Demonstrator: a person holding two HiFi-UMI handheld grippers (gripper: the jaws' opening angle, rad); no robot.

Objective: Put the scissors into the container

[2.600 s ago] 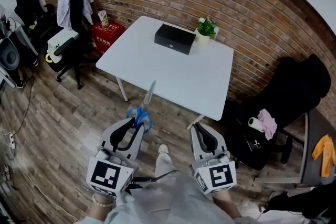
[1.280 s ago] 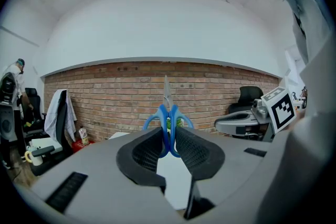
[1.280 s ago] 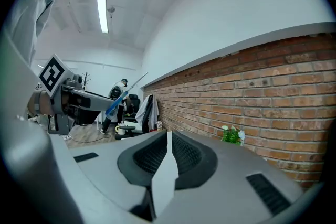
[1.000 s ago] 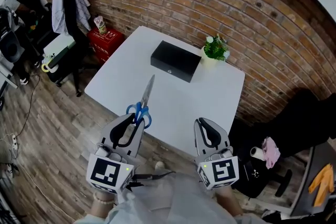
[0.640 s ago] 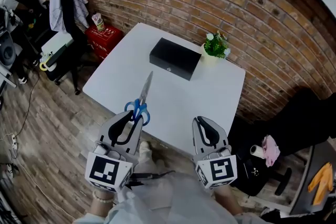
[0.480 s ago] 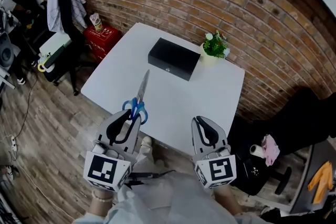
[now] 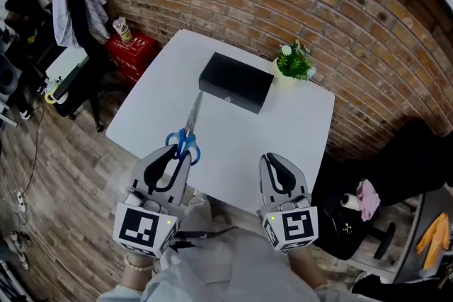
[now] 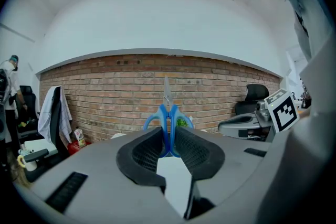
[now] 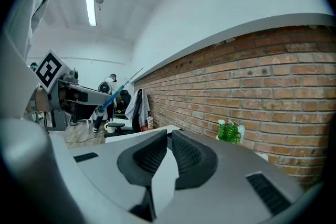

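My left gripper (image 7: 178,160) is shut on the blue handles of the scissors (image 7: 187,134), whose blades point forward over the white table's (image 7: 233,138) near edge. In the left gripper view the scissors (image 8: 168,119) stand upright between the pads. The container, a black box (image 7: 236,82) with its lid shut, sits at the table's far side. My right gripper (image 7: 281,167) hovers shut and empty over the near right edge. In the right gripper view the jaws (image 9: 167,150) meet with nothing between them, and the scissors (image 9: 116,93) show at the left.
A small potted plant (image 7: 294,64) stands right of the black box against the brick wall. A chair with draped clothes (image 7: 74,0) and a red box (image 7: 131,53) are at the left. A black office chair (image 7: 396,166) stands at the right.
I have stepped closer to the table over the frames. Both grippers now hang over its near edge, and the scissors' tips have neared the black box.
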